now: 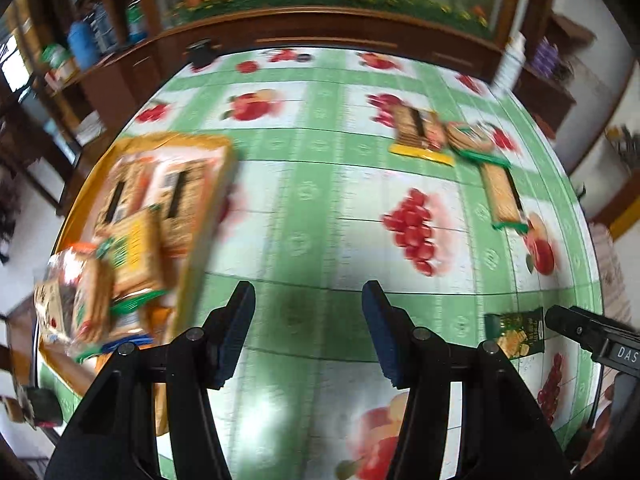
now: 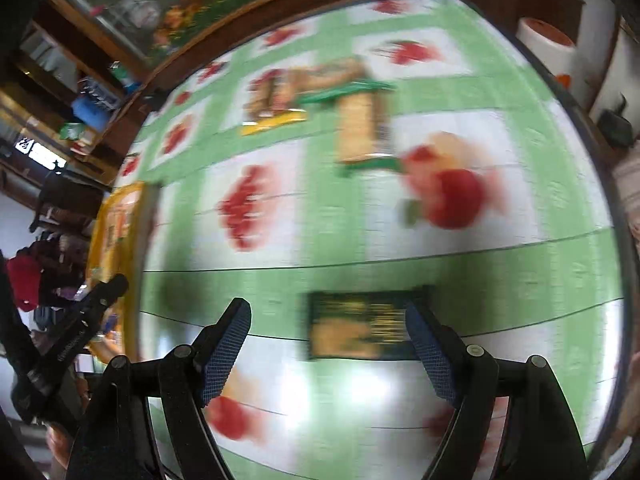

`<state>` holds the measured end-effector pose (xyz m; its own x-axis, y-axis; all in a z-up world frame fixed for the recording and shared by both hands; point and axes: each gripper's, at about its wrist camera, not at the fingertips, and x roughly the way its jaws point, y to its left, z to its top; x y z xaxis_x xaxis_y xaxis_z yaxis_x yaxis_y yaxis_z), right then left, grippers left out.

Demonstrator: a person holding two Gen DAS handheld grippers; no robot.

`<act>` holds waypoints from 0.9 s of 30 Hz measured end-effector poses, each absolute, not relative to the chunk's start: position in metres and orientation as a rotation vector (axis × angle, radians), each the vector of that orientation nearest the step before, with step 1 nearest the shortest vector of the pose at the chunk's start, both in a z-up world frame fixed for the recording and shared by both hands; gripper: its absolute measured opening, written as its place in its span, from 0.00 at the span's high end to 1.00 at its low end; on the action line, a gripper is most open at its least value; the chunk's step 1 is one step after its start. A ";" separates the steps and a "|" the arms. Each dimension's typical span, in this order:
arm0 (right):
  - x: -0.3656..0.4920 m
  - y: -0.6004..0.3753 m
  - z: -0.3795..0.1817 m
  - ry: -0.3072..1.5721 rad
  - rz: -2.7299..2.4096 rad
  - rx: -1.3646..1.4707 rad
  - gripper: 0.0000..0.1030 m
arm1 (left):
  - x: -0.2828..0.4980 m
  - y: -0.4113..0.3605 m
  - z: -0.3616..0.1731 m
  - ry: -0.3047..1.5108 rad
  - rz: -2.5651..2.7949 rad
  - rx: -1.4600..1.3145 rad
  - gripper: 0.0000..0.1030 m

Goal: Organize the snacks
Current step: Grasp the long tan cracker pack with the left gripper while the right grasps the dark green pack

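Note:
My left gripper (image 1: 308, 296) hangs open over bare tablecloth, nothing between its jaws. To its left a yellow box (image 1: 172, 184) holds several snack packs. Across the table lie a yellow-edged cracker pack (image 1: 420, 132), a green-edged pack of round crackers (image 1: 472, 140) and a long biscuit pack (image 1: 504, 196). A small dark green snack pack (image 1: 520, 332) lies near the right edge. In the right wrist view that dark green pack (image 2: 360, 328) sits flat below my open right gripper (image 2: 328, 312), toward its right finger; the pads are apart from it. Both views are motion-blurred.
The round table (image 1: 320, 208) wears a green checked cloth with fruit prints. A wooden cabinet (image 1: 320, 28) runs along its far side, with shelves at both ends. A black object (image 1: 202, 54) sits at the far edge, and a white roll (image 2: 548, 44) stands beyond the right rim.

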<state>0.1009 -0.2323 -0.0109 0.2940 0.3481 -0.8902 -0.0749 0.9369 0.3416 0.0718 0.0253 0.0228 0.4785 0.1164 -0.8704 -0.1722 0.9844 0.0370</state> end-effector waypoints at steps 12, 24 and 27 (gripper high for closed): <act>0.111 -0.197 -0.037 1.297 0.647 -0.083 0.18 | 0.076 -0.007 0.009 1.125 0.151 -0.028 0.47; 0.082 -0.148 -0.048 1.220 0.733 -0.575 0.15 | 0.072 0.000 0.003 1.157 0.180 -0.066 0.47; 0.085 -0.142 -0.054 1.212 0.742 -0.617 0.16 | 0.071 -0.002 0.003 1.160 0.177 -0.061 0.47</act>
<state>0.0848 -0.1418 -0.0537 0.1772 0.1742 -0.9686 -0.7836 0.6204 -0.0318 0.0711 -0.0017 0.0029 0.3869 0.1072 -0.9159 -0.1706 0.9844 0.0432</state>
